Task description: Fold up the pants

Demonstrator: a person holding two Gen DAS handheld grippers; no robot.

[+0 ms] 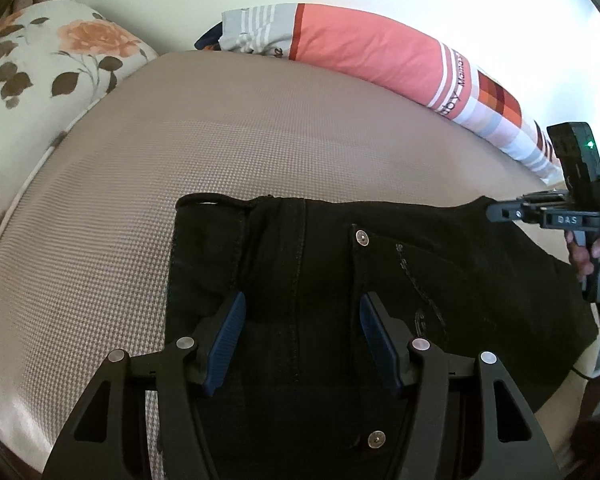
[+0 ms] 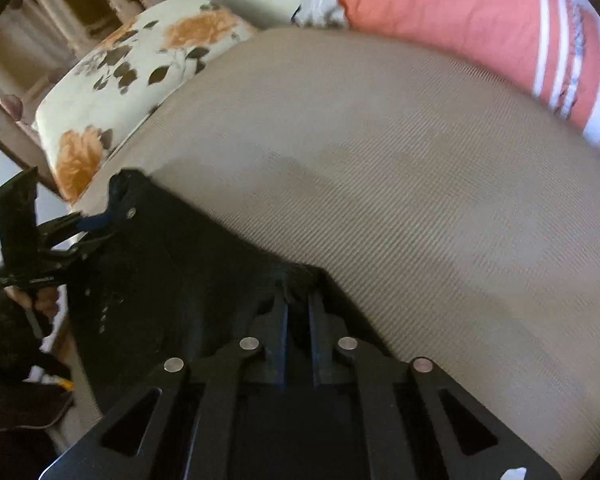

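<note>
1. Spreading wide apart, the left gripper [image 1: 302,340] hangs over the black pants [image 1: 340,280], its ribbed blue pads [image 1: 228,340] holding nothing; only the left wrist view shows this gap clearly, along with the denim's metal rivets [image 1: 363,237] and pale stitching.
2. Only the right wrist view shows the right gripper [image 2: 298,320] with its fingers drawn close, pinching a corner of the pants [image 2: 180,264] at 12 o'clock from its jaws.
3. From the left camera, the right gripper [image 1: 496,213] sits at 3 o'clock, touching the far right corner of the cloth.
4. Folded denim lies flat on a tan, finely woven mattress [image 1: 180,140].
5. Farther off, a floral cushion [image 1: 40,60] lies at 10 o'clock and a coral striped pillow [image 1: 360,52] at 1 o'clock.
</note>
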